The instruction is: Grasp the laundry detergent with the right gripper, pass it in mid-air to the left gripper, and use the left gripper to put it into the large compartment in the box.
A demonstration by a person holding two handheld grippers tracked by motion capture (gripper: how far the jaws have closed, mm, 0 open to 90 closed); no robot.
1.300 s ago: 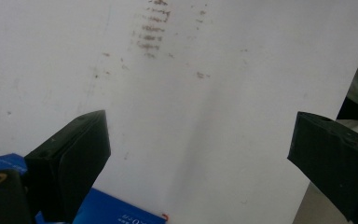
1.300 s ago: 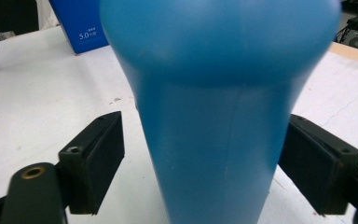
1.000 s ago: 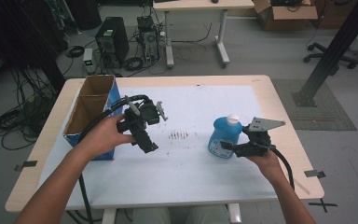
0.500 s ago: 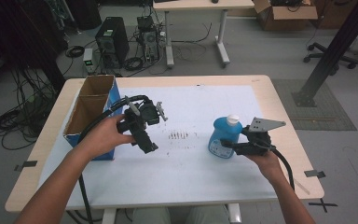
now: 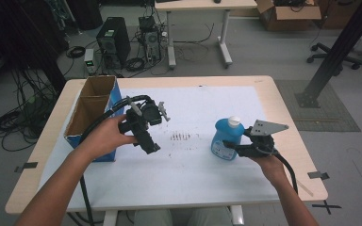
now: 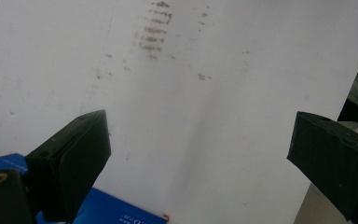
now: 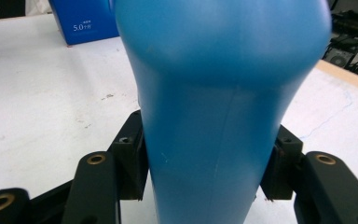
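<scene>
The blue bottle [image 5: 226,139] with its white cap stands upright on the white sheet [image 5: 193,169] toward the right side of the desk [image 5: 290,122], well in from the right edge. The right tongs [image 5: 229,146] are clenched on its lower body, one jaw pressed to each side; in the right gripper view the bottle [image 7: 219,93] is cut off at the top, so its cap is hidden there. Open sheet lies between the bottle and the left tongs [image 5: 150,146], which are held above the sheet with jaws spread wide and nothing between them. Faint dark smudges [image 5: 180,137] mark the sheet's middle. A cardboard box [image 5: 92,110] with blue sides sits at the desk's left edge, just beside the left hand [image 5: 106,139].
</scene>
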